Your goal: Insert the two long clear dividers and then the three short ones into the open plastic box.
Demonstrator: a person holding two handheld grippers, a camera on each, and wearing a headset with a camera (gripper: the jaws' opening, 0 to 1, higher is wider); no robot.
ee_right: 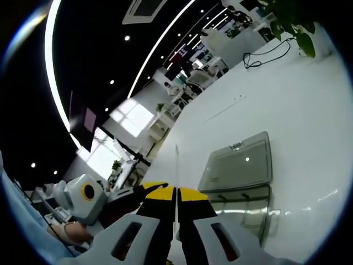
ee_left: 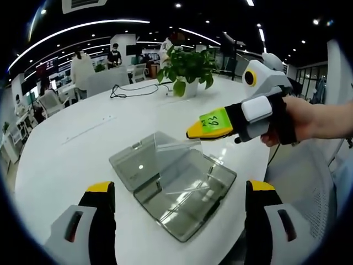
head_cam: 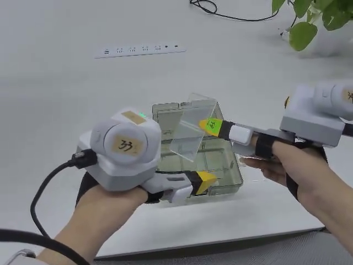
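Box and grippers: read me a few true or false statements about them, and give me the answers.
1. The right gripper is shut on a clear divider. True.
2. The left gripper is shut. False: its jaws stand wide apart and hold nothing.
3. The box has its lid closed. False: the lid is open and folded back.
4. A power strip lies on the table beyond the box. True.
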